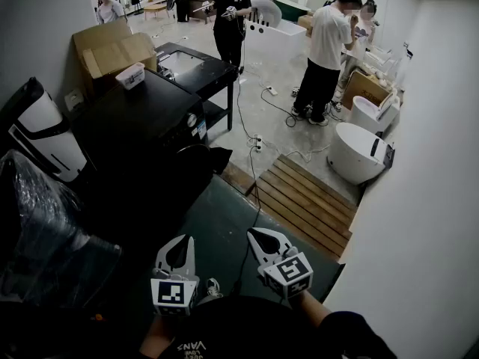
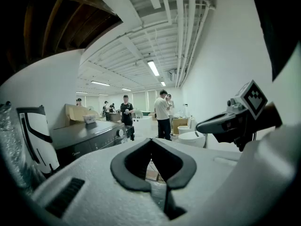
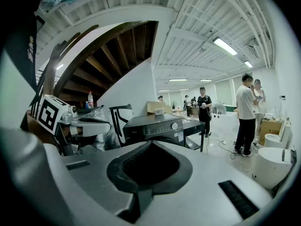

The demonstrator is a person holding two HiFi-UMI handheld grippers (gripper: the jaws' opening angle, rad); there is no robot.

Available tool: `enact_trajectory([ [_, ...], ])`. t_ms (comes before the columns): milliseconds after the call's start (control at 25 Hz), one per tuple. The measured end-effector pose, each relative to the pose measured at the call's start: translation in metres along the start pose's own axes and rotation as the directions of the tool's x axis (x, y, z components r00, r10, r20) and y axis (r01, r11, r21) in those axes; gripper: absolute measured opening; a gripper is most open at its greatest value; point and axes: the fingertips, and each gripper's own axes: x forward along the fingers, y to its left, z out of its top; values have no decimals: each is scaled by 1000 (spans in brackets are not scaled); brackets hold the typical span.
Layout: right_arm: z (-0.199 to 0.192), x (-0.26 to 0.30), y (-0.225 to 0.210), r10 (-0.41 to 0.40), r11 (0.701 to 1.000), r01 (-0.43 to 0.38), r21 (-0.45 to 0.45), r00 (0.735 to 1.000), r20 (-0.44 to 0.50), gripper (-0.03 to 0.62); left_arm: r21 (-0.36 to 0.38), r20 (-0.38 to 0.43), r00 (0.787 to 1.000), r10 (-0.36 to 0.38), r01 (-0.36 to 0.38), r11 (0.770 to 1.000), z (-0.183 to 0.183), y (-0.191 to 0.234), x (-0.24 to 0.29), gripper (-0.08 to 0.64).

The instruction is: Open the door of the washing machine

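The dark front-loading washing machine (image 1: 142,118) stands to the left, ahead of me, its control knob (image 1: 191,120) on the front panel. Its round door (image 1: 196,163) looks closed. It also shows in the left gripper view as the washing machine (image 2: 89,135) and in the right gripper view as the washing machine (image 3: 157,126). My left gripper (image 1: 180,245) and right gripper (image 1: 260,238) hover side by side low in the head view, well short of the machine, both shut with nothing between the jaws. The left gripper (image 2: 151,141) and the right gripper (image 3: 150,144) point nearly level.
A small white box (image 1: 131,75) sits on the washer. Behind it are a cardboard box (image 1: 112,51) and a black table (image 1: 198,69). A wooden pallet (image 1: 307,200), floor cables (image 1: 258,144) and a white tub (image 1: 359,152) lie right. Several people stand beyond. Plastic-wrapped bulk (image 1: 37,223) is left.
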Motion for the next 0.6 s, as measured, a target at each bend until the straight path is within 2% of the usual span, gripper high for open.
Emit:
enact_trajectory([
  [240, 6, 26, -2, -18, 1000, 18, -17, 999, 27, 2, -1, -10, 1000, -13, 13, 1000, -3, 24, 14, 17],
  [480, 10, 54, 3, -33, 999, 35, -25, 998, 59, 5, 50, -34, 999, -31, 33, 998, -12, 50, 29, 20],
  [600, 11, 69, 5, -59, 998, 61, -26, 996, 71, 77, 63, -64, 996, -67, 71, 995, -18, 63, 37, 23],
])
